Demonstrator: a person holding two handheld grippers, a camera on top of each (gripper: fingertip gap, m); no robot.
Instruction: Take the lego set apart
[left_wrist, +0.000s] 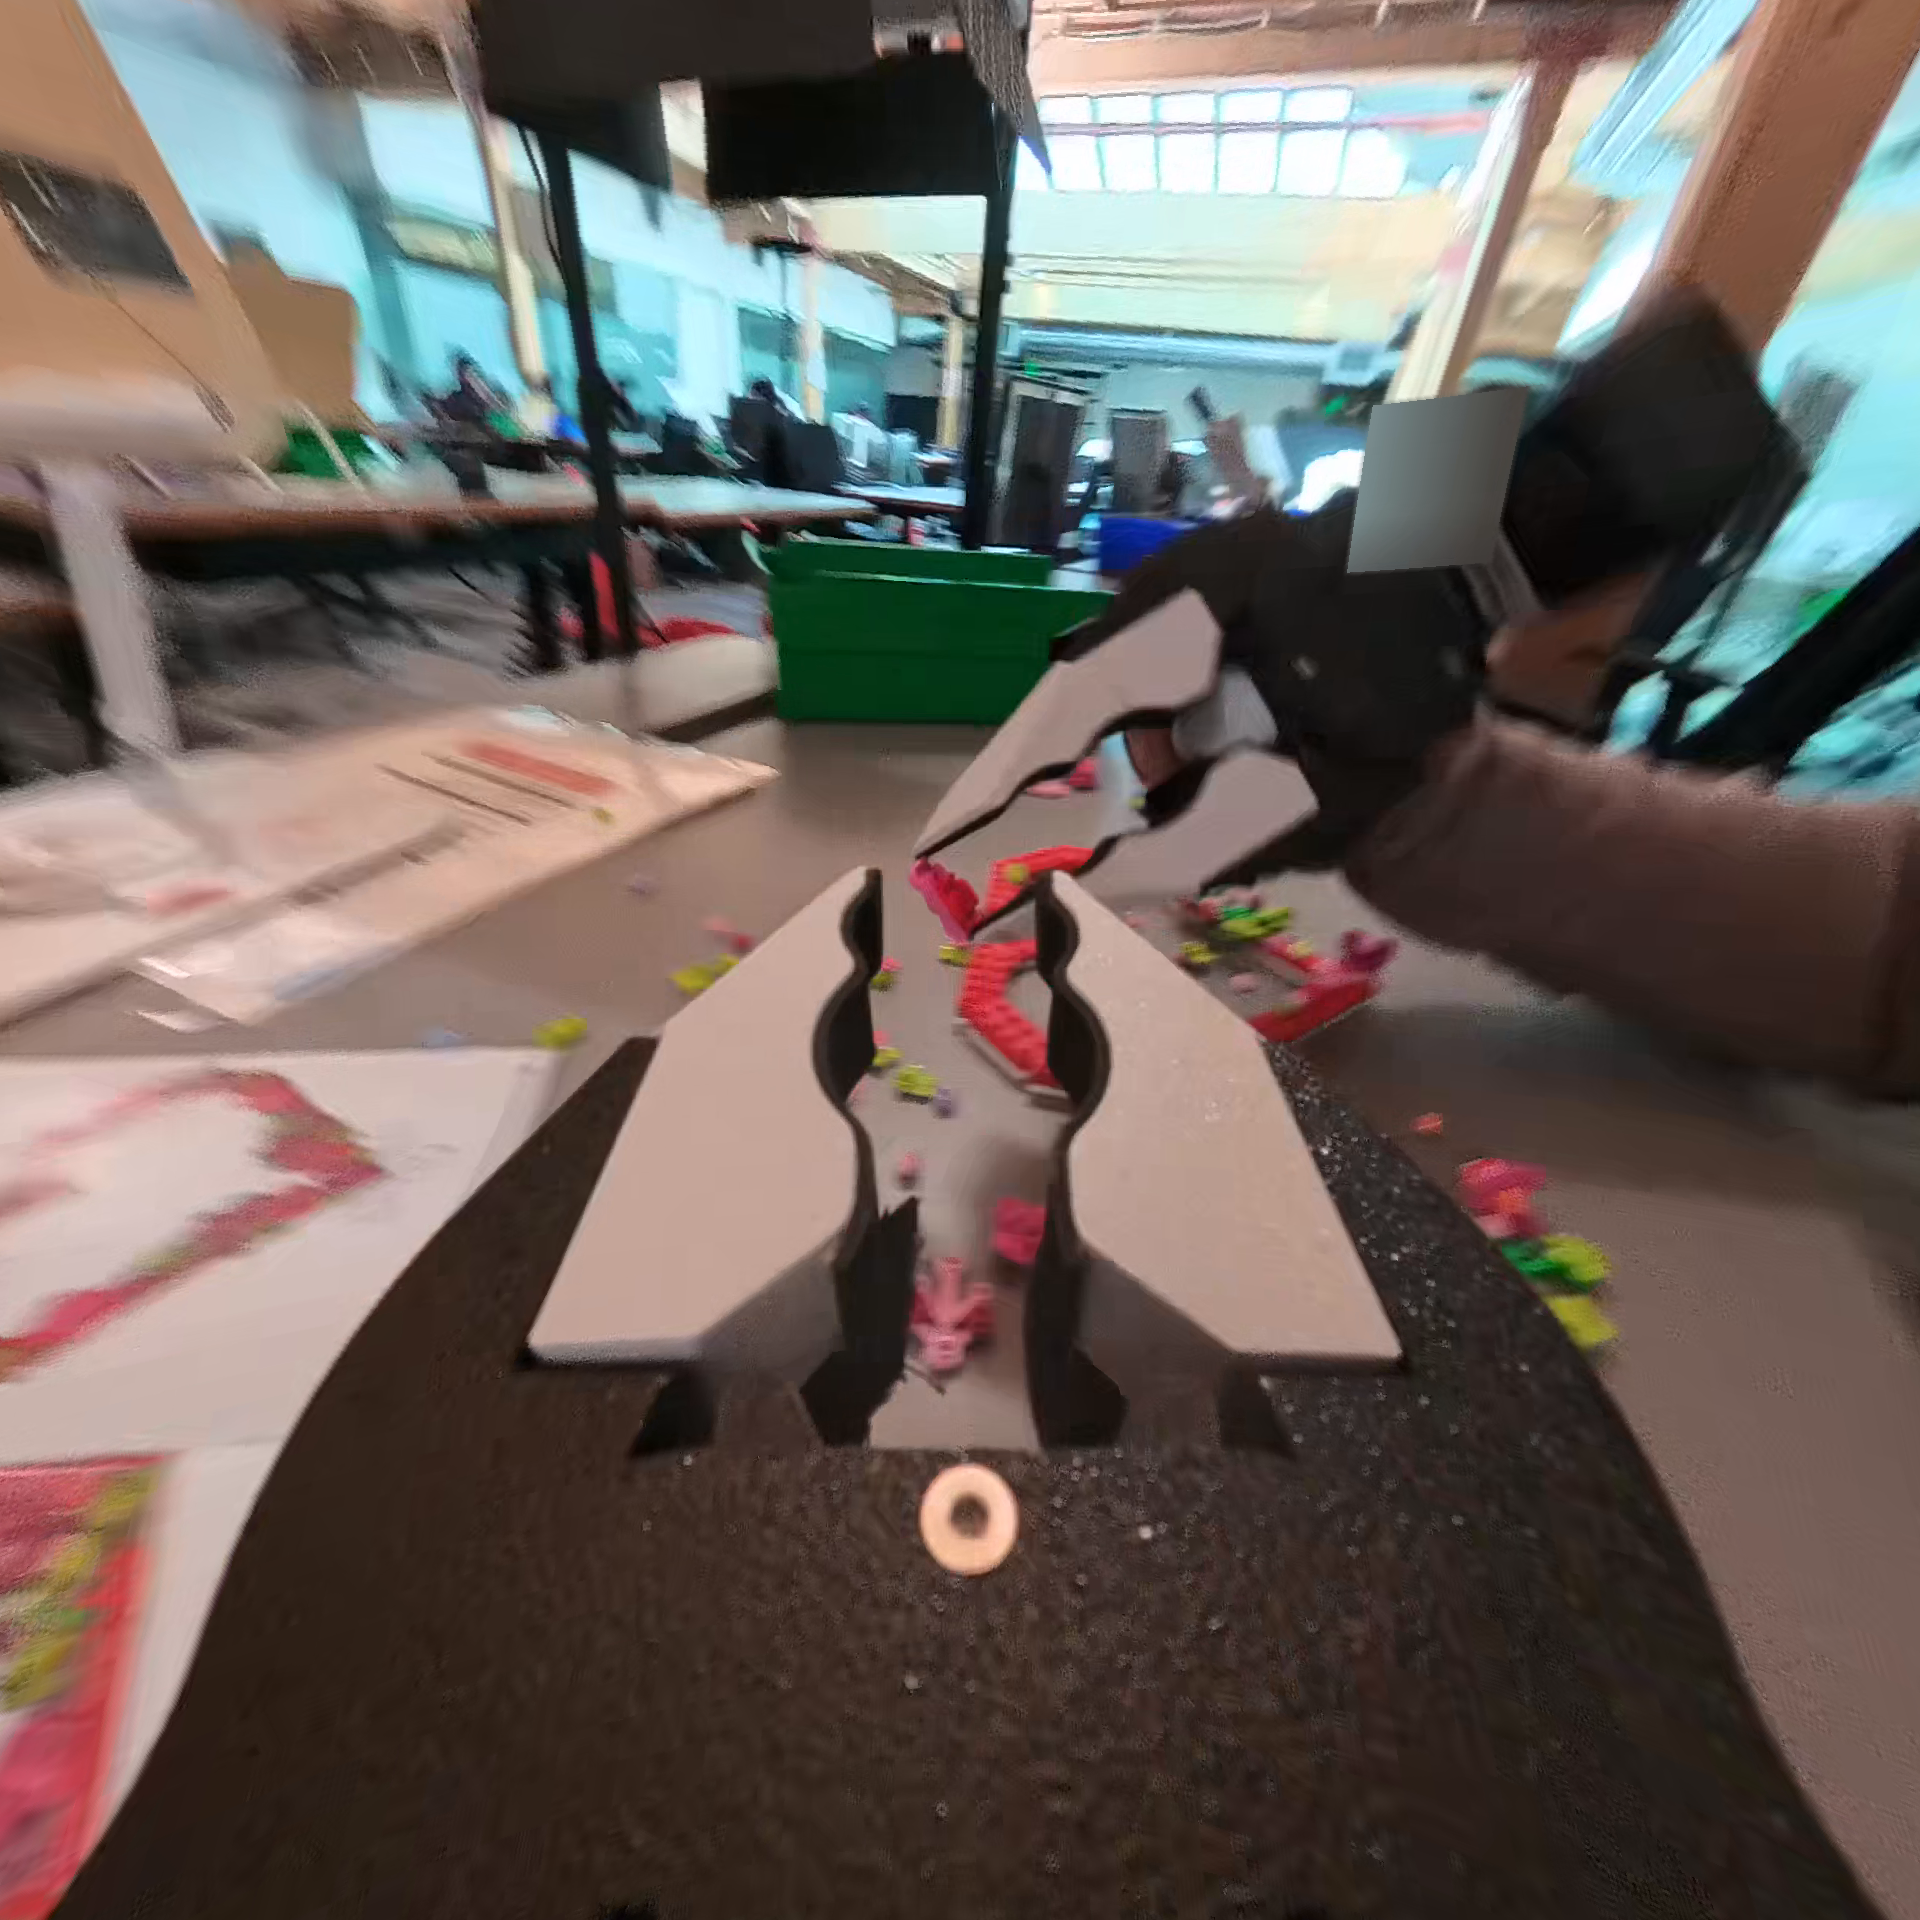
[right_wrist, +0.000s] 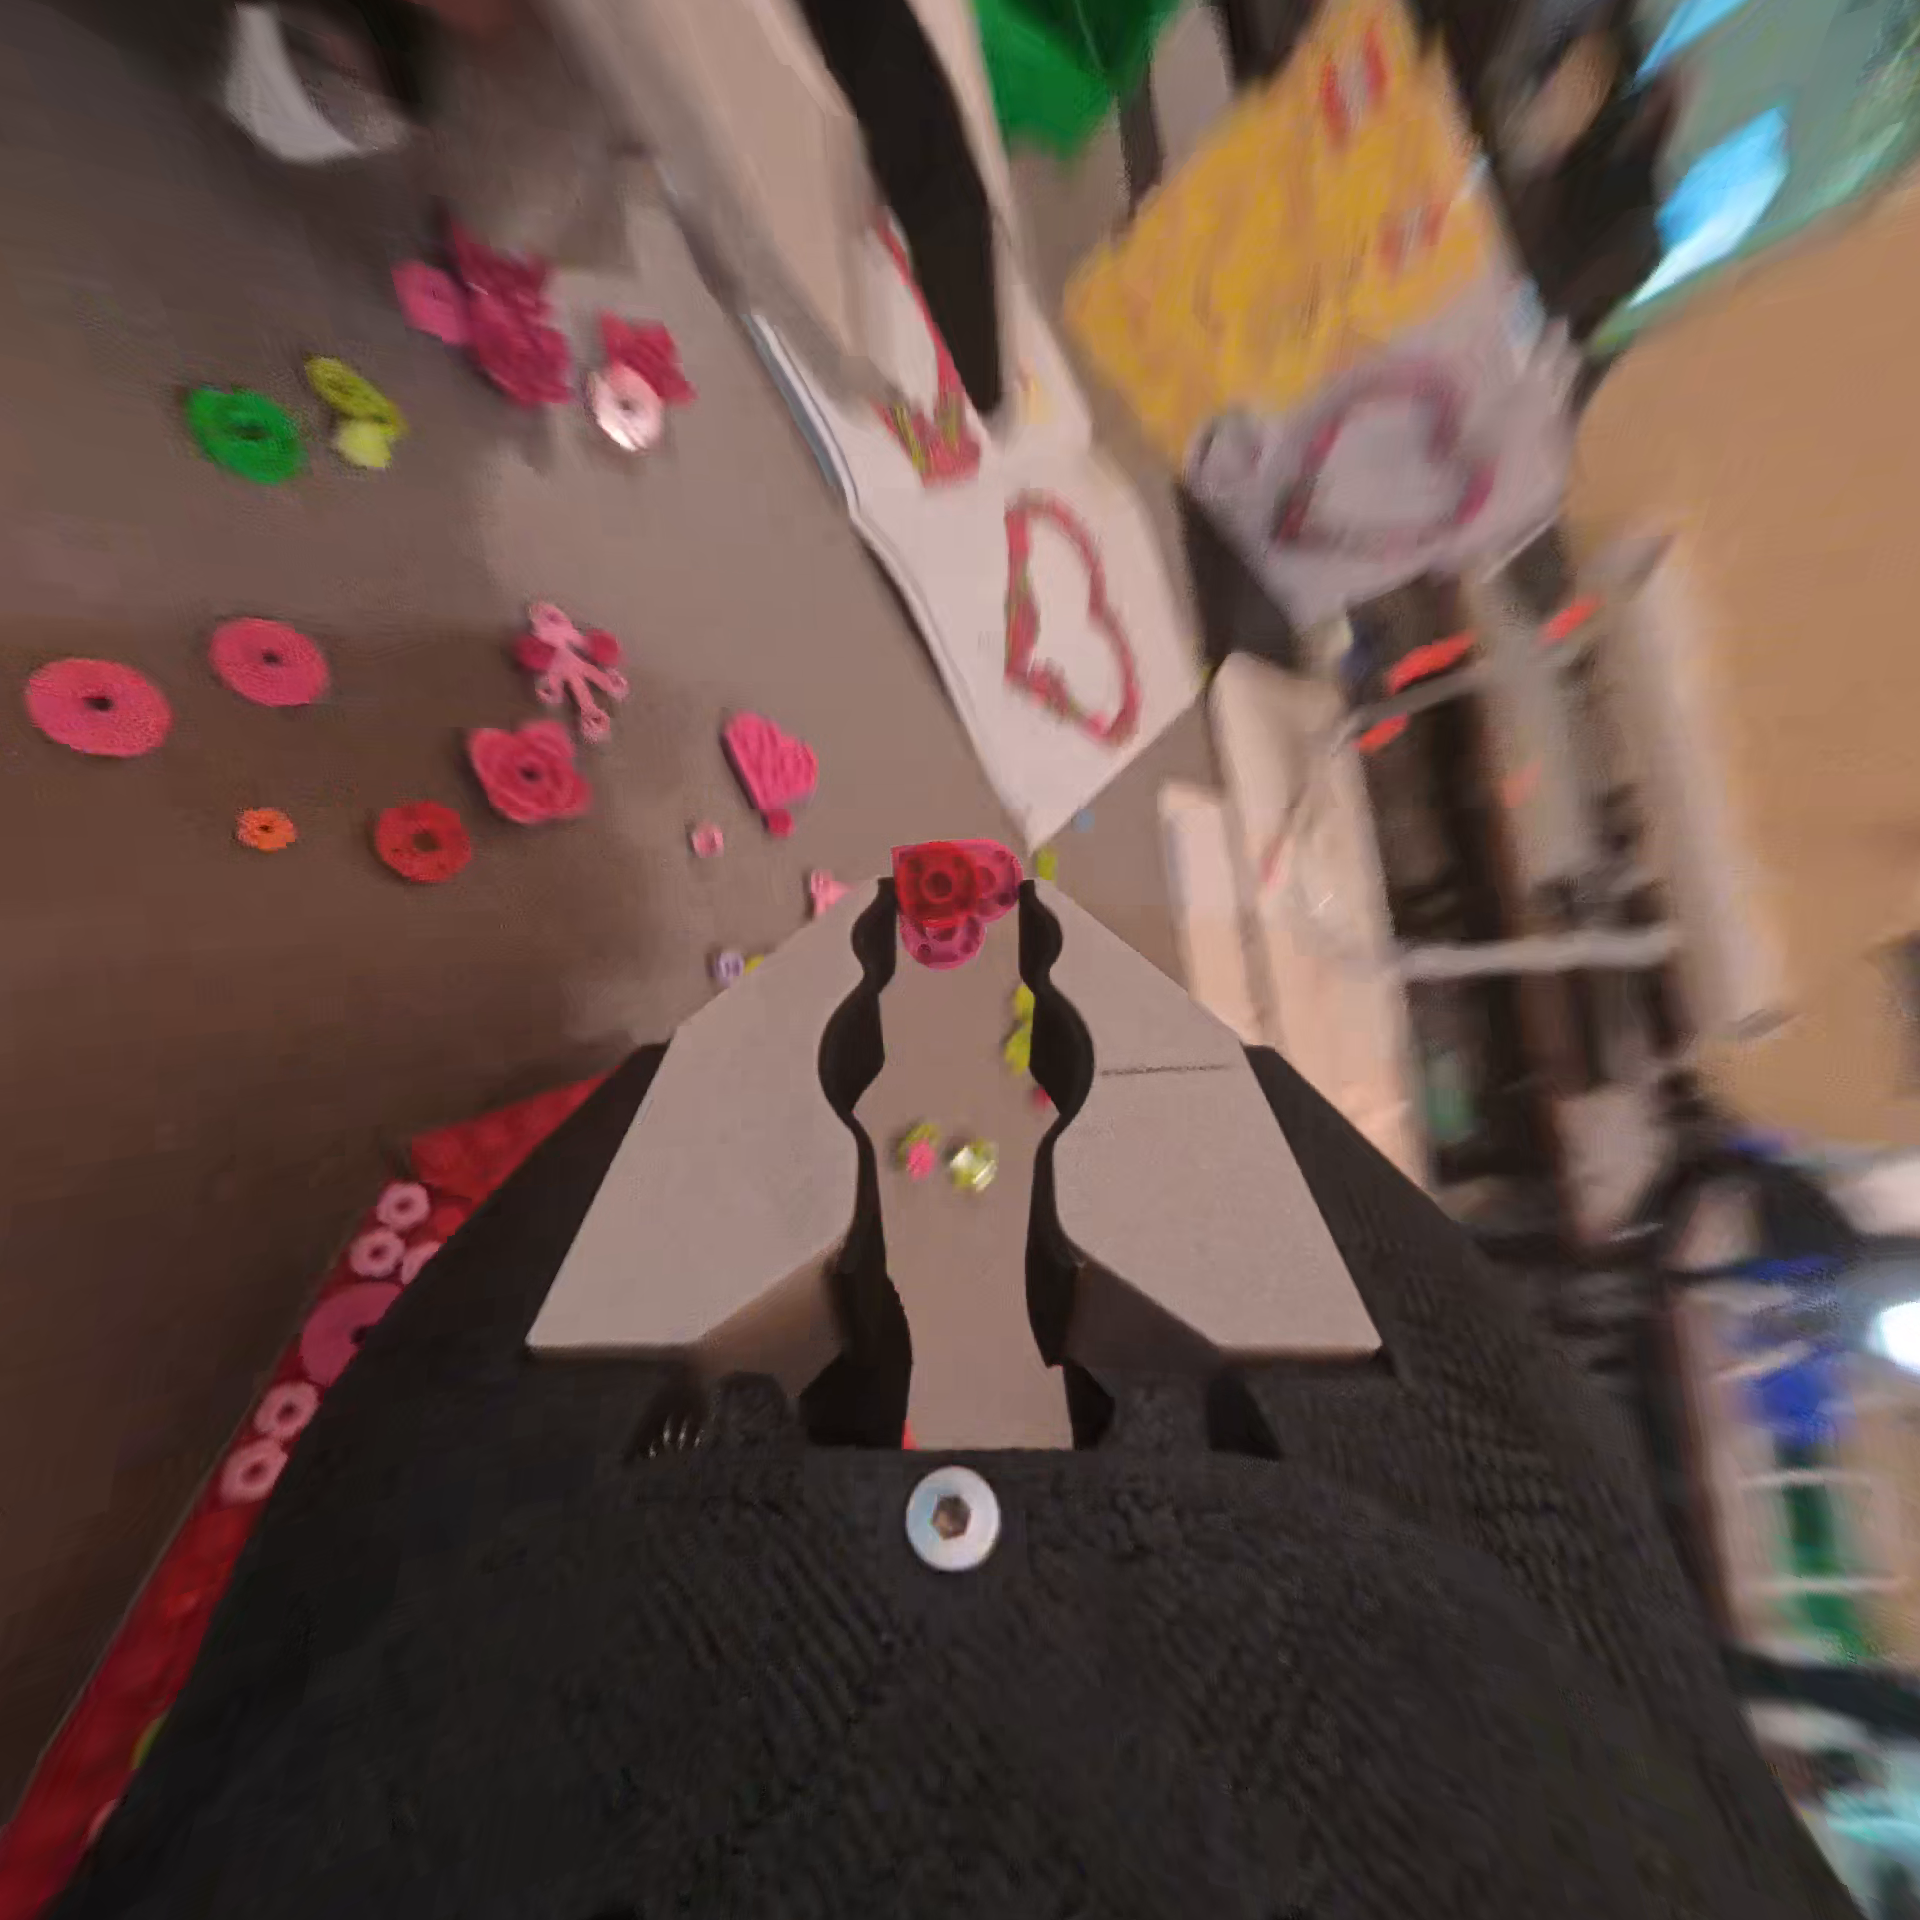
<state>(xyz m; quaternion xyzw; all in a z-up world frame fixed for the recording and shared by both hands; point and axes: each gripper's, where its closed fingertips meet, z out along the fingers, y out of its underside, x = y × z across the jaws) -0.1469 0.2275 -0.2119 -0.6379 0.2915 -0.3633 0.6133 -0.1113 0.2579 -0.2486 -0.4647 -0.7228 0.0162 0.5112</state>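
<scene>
On the left of the grey bench (left_wrist: 582, 966) lie blurred white sheets (left_wrist: 260, 1174) printed with a pink heart outline, and loose lime and pink bits (left_wrist: 914, 1081) are scattered toward the middle. The left tool (left_wrist: 961, 894) hovers low over the bench with its grey, wavy-edged fingers a small way apart and nothing between them; just beyond its tips sits the red studded frame (left_wrist: 1003, 1013) of the lego set, curved like an arch. The right tool (left_wrist: 961, 888) reaches in from the right, a sleeved arm (left_wrist: 1662, 914) behind it, its tips nearly touching the left tool's. In its own view the right tool (right_wrist: 951, 883) pinches a small red and pink flower cluster (right_wrist: 951, 899) at the very tips, the fingers otherwise slightly parted. Left of it, round pink, red, orange and green flower pieces (right_wrist: 270, 660) and a pink heart (right_wrist: 769, 769) lie flat and apart on the bench, and a red studded strip (right_wrist: 312, 1351) runs under the tool's black body.
</scene>
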